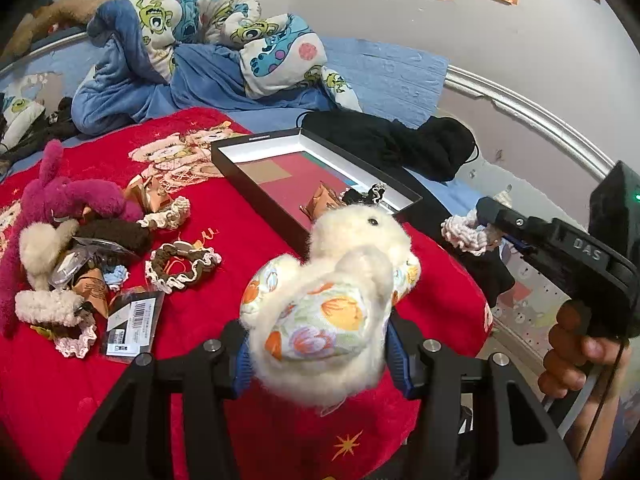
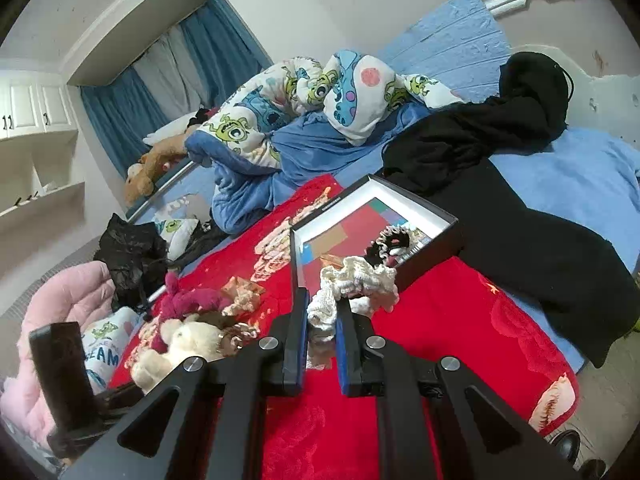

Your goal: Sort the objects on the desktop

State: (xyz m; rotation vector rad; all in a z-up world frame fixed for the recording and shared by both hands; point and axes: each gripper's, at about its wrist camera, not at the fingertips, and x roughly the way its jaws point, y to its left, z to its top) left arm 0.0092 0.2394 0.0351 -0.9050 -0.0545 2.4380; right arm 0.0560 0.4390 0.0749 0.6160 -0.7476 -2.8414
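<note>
Left wrist view: I hold the left gripper (image 1: 320, 344) tilted downward over the red blanket (image 1: 280, 420), its two black arms converging from the lower corners of the picture. Its blue pads (image 1: 396, 360) are clamped on a white plush toy (image 1: 336, 304) with flowered fabric patches; the toy's body fills the gap between the jaws and its head, with one dark eye, points away toward the black box (image 1: 256, 196). The toy is off the blanket, carried just short of the box's near wall.

At the right edge of the same view, my right hand (image 1: 576, 356) wraps the pistol handle of the right gripper (image 1: 486, 216), fingers curled round the grip, and the tool points leftward toward the box. A cream crocheted scrunchie (image 1: 468, 232) hangs from its tip.

Right wrist view: the right gripper's (image 2: 320, 320) jaws stand nearly together, pinched on the cream scrunchie (image 2: 360, 284), which bunches up above and between the fingertips. The tool points somewhat downward, with the scrunchie in the air just in front of the box's (image 2: 424, 268) near wall. Inside the box lie a dark frilled scrunchie (image 2: 390, 246) and a small brown wrapped item (image 1: 320, 202).

Unsorted things lie in a heap on the left of the blanket: a magenta plush (image 1: 68, 200), further scrunchies (image 1: 184, 264), and a barcoded card (image 1: 134, 320).
</note>
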